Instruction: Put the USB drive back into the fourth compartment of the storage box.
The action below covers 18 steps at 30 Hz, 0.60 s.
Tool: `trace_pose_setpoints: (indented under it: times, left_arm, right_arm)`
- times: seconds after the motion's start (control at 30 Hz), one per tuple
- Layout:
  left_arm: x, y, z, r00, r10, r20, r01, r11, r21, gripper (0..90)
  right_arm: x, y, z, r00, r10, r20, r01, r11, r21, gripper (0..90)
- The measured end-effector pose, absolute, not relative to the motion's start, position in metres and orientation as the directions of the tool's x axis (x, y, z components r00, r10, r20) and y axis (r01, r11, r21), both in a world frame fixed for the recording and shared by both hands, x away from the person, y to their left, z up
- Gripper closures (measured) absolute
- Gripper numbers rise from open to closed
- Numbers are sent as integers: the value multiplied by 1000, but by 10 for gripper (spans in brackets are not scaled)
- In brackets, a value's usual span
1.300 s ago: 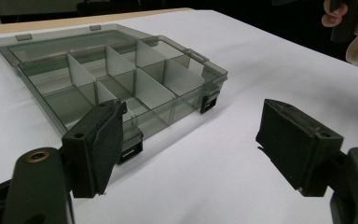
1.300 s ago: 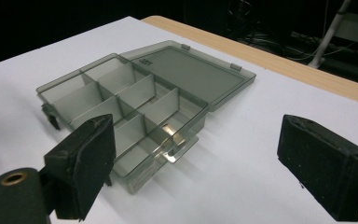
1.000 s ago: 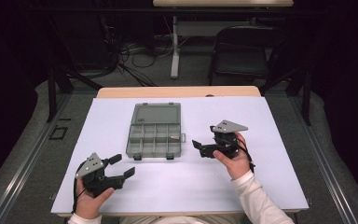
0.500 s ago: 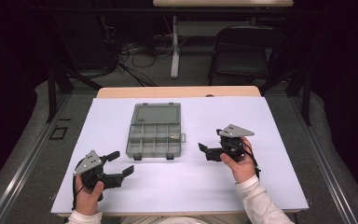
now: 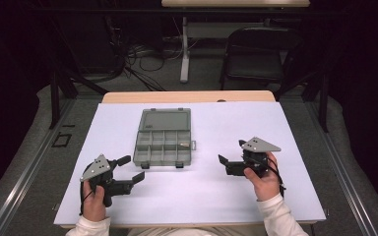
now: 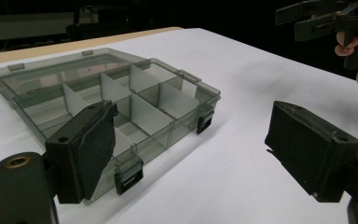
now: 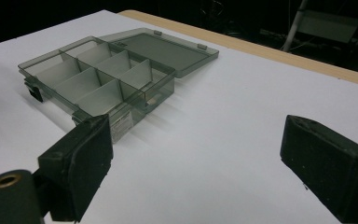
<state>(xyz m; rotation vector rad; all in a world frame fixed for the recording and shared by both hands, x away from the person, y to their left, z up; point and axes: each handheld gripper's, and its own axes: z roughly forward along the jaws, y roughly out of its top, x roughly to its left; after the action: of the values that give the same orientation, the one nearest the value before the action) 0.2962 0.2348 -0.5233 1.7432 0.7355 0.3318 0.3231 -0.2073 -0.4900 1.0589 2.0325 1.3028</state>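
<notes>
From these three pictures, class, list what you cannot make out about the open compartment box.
- Box, high view: any small contents are too small to tell.
- Near compartments, left gripper view: hidden behind the left gripper pad.
- Label on the front wall, right gripper view: print too small to read.

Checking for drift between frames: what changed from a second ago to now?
The right gripper slid right and toward the person, away from the organizer box. The left gripper has just been opening, nothing between its jaws. Box unmoved, lid open; both grippers open and empty.
</notes>
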Motion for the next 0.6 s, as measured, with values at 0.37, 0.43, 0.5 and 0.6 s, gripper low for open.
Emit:
trace_pose_setpoints:
  times: [0.37,0.43,0.5,0.6]
  left_arm:
    - [297,236,-522,772,619,-147,293,-141,946,158]
    - [297,236,-523,770,621,-147,295,-142,945,157]
    - [297,237,-523,765,627,-146,300,-146,943,158]
    - [298,238,-524,764,628,-147,302,-148,942,157]
  right_arm:
    - [292,-224,-496,-569,822,-18,347,260,901,88]
    - [288,-227,-501,-569,822,-6,353,251,901,87]
    - [285,-232,-506,-562,827,-1,356,243,902,86]
    - [285,-237,-510,-553,833,5,364,237,901,86]
